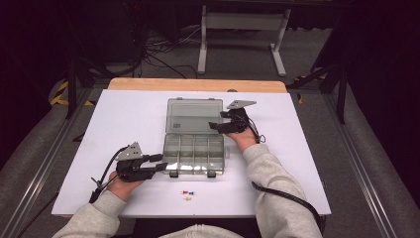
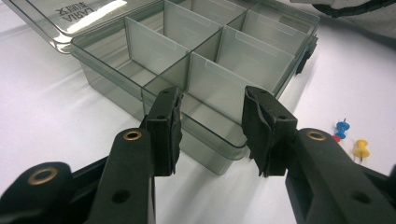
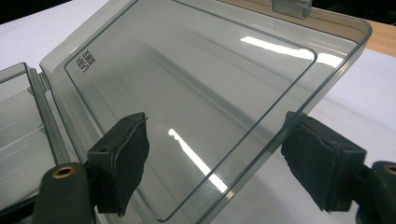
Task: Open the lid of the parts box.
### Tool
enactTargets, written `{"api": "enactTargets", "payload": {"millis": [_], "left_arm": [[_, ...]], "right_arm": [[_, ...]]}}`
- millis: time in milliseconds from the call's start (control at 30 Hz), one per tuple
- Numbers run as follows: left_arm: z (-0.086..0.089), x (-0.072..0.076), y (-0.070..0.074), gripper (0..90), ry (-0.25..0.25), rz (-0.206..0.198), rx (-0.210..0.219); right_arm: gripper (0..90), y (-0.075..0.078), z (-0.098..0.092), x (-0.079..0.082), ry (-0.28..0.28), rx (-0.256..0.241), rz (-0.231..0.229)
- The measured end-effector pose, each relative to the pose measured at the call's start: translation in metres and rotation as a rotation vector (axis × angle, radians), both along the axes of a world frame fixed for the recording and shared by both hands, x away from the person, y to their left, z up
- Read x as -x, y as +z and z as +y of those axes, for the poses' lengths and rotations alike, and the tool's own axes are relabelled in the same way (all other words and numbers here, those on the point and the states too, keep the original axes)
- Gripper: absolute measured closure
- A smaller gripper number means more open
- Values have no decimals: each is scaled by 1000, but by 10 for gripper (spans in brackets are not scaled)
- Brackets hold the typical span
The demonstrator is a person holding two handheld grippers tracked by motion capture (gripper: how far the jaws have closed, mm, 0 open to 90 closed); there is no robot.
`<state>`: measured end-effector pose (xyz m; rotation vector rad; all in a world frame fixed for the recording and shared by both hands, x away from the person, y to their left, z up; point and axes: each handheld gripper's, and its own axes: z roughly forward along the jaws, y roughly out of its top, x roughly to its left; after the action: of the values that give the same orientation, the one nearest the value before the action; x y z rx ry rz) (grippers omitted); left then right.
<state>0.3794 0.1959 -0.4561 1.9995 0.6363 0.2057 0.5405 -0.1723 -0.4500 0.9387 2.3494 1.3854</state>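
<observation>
On the white counter (image 1: 124, 124) a clear plastic organizer box (image 1: 194, 153) lies open in the middle, with its lid (image 1: 193, 115) folded back flat toward the far side. Its tray is divided by thin walls into several compartments, and all that I can see look empty. Near the front edge of the counter, just in front of the box, lie three small push pins: a blue pin (image 2: 342, 127), a yellow pin (image 2: 360, 149) and a red pin (image 1: 184, 192); they are apart from the box and from both hands. Behind the counter stand the white legs of another table (image 1: 203, 44), and dark cables (image 1: 158, 49) lie on the grey floor. Between the claws and the box nothing stands in the way. Left claw (image 2: 210, 126) is open wide at the front left corner of the tray; the corner sits between its two jaws, very near the pads, but I cannot tell if a pad touches it. Right claw (image 3: 215, 163) is also open wide, at the right side edge of the lid; the edge passes between its jaws, and it grips nothing.
</observation>
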Motion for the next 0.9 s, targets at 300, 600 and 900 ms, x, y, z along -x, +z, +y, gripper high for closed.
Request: {"api": "enactTargets", "payload": {"millis": [300, 600, 900], "left_arm": [[3, -2, 1, 447, 36, -1, -19], [10, -5, 6, 315, 63, -20, -7], [13, -9, 15, 202, 32, -14, 33]], "right_arm": [[231, 3, -7, 3, -15, 19, -6], [225, 27, -24, 25, -7, 8, -71], [206, 54, -43, 66, 40, 1, -147]]}}
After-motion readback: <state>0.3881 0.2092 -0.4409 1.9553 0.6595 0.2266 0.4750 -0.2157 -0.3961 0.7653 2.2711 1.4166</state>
